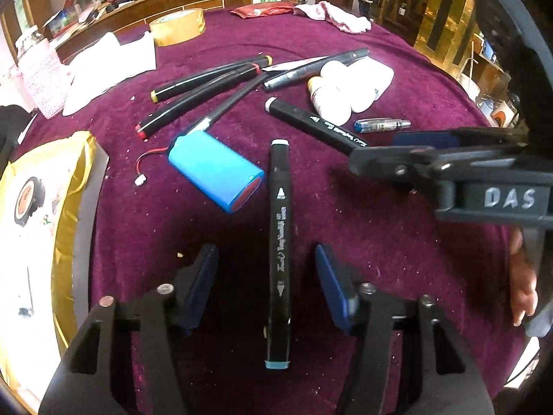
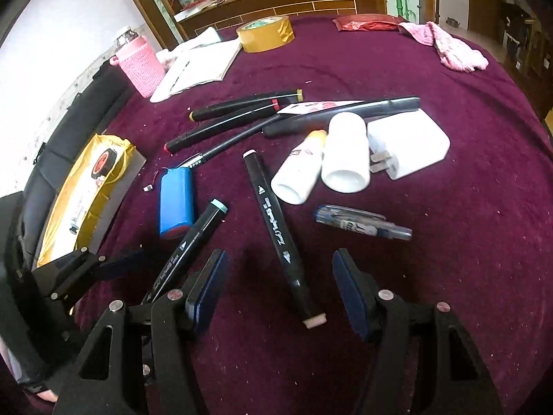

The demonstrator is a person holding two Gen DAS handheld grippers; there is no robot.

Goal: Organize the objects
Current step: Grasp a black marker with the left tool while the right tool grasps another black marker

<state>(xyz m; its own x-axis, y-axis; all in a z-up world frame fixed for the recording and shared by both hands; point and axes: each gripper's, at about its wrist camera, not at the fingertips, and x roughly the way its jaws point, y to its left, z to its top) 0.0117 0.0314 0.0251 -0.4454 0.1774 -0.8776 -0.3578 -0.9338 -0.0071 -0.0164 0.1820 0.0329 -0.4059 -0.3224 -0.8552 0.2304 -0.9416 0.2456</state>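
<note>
A black marker with blue caps (image 1: 279, 252) lies on the purple cloth between the fingers of my open left gripper (image 1: 266, 269), untouched; it also shows in the right wrist view (image 2: 188, 249). My open right gripper (image 2: 280, 283) straddles the lower end of a second black marker (image 2: 280, 235), seen too in the left wrist view (image 1: 314, 124). The right gripper (image 1: 397, 152) shows at the right of the left wrist view. A blue battery pack (image 1: 216, 178) lies left of the first marker. Several more markers (image 1: 207, 86) lie farther back.
White bottles (image 2: 331, 159) and a white charger (image 2: 411, 141) lie behind a small blue pen part (image 2: 363, 223). A yellow-lined box (image 1: 38, 228) sits at the left edge. A tape roll (image 2: 266, 33), papers (image 2: 197, 65), a pink bottle (image 2: 140, 65) and pink cloth (image 2: 449, 50) lie farther back.
</note>
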